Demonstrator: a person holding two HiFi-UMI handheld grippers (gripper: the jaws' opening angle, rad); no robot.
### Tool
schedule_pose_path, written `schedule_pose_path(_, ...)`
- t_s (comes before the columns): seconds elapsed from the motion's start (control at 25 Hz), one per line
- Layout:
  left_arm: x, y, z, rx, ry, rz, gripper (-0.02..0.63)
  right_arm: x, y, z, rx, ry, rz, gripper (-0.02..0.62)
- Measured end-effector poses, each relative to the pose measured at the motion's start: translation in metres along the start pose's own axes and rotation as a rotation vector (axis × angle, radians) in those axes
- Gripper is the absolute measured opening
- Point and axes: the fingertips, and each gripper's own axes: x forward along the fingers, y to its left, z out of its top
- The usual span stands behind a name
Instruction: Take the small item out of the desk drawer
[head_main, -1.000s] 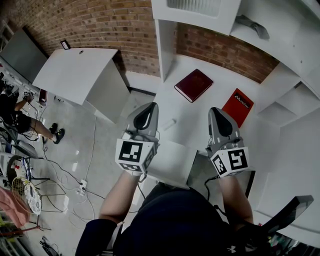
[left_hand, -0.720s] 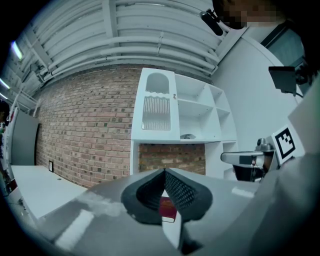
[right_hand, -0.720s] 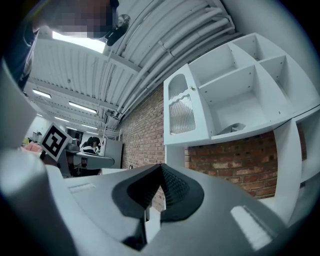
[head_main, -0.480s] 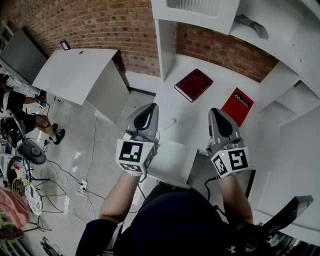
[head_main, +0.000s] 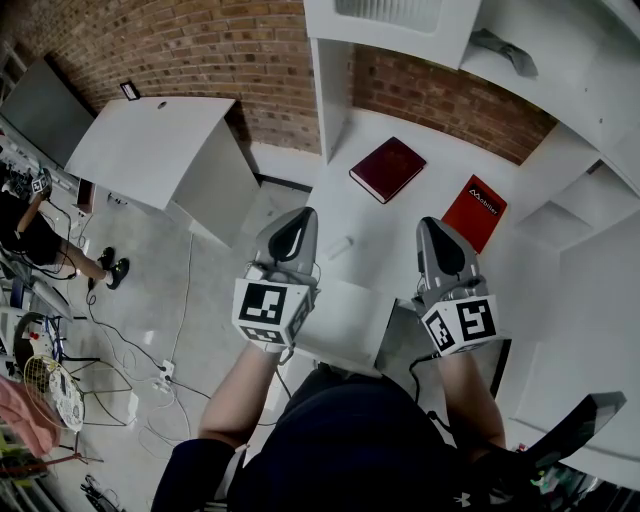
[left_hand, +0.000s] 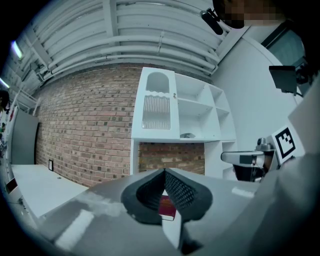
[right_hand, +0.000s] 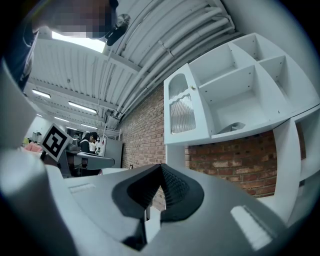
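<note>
Both grippers hover side by side over the front of the white desk (head_main: 400, 255), each shut with nothing between the jaws. My left gripper (head_main: 298, 214) (left_hand: 164, 171) is near the desk's left edge; just right of its tip a small white cylinder (head_main: 338, 248) lies on the desktop. My right gripper (head_main: 437, 222) (right_hand: 160, 166) sits further right. Under it, at the desk's front, is a grey recess (head_main: 402, 348) beside a white panel (head_main: 340, 325); I cannot tell what lies inside it.
A dark red book (head_main: 388, 168) (left_hand: 167, 208) and a bright red booklet (head_main: 477, 210) lie further back on the desk. White shelving (head_main: 400, 25) rises behind, against a brick wall. A white table (head_main: 150, 145) stands to the left, with cables on the floor.
Neither gripper has moved. Only a person at the far left edge of the room has shifted.
</note>
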Motion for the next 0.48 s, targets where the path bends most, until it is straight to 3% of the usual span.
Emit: schedule_pose_path(0.48,-0.0028,0.0019,-0.0017,-0.006,0.001,-0.004,0.003,-0.002,0.003,-0.0037,0.009,0.0,-0.008,0.002)
